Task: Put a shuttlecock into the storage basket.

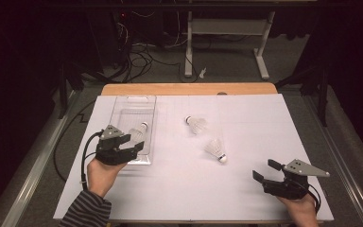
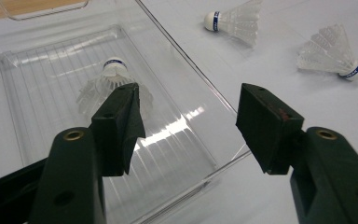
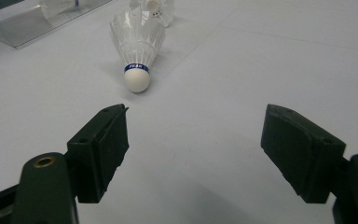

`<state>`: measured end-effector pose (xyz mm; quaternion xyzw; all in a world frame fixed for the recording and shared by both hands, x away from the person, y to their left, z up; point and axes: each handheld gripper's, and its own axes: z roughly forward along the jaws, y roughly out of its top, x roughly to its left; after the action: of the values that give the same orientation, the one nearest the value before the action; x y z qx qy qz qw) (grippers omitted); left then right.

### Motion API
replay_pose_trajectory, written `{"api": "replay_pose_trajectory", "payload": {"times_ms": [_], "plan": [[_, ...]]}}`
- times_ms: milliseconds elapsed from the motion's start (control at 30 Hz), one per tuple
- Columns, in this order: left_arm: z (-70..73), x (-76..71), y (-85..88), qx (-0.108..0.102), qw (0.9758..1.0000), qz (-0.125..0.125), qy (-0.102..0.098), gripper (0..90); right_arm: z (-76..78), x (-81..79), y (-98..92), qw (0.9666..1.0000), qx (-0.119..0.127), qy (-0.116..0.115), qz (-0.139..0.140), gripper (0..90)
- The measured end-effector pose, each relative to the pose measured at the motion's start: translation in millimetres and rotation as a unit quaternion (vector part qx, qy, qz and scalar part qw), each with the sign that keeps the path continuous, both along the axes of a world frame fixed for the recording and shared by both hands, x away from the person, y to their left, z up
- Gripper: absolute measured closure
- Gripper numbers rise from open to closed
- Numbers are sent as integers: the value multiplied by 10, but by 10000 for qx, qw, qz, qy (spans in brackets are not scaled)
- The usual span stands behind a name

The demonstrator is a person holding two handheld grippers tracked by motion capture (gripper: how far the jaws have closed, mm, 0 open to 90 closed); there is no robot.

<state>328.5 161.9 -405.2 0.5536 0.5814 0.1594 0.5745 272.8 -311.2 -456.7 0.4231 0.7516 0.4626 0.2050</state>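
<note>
— How many shuttlecocks were there, and where?

— I counted three. One shuttlecock lay inside the clear tray, cork end pointing away from me, just beyond my left tool. The other two lay out on the white surface, well apart from the tray: a farther shuttlecock and a nearer shuttlecock, close to each other.

— And your tools?

— I had two, one in each hand. My left tool hovered over the near end of the tray with its jaws apart, gripping nothing. My right tool sat low at the near right part of the surface, jaws wide apart too and empty, pointed toward the nearer shuttlecock, whose cork end faced it.

— Just the one tray?

— One tray, on the left of the surface.
</note>
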Motion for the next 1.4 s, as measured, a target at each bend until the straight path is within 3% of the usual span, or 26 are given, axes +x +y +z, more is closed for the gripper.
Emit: {"api": "replay_pose_trajectory", "payload": {"times_ms": [1400], "plan": [[-80,-284,52,-234,9986,-120,-459,382,8,1,-9,10000,60,-7,-52,235]]}}
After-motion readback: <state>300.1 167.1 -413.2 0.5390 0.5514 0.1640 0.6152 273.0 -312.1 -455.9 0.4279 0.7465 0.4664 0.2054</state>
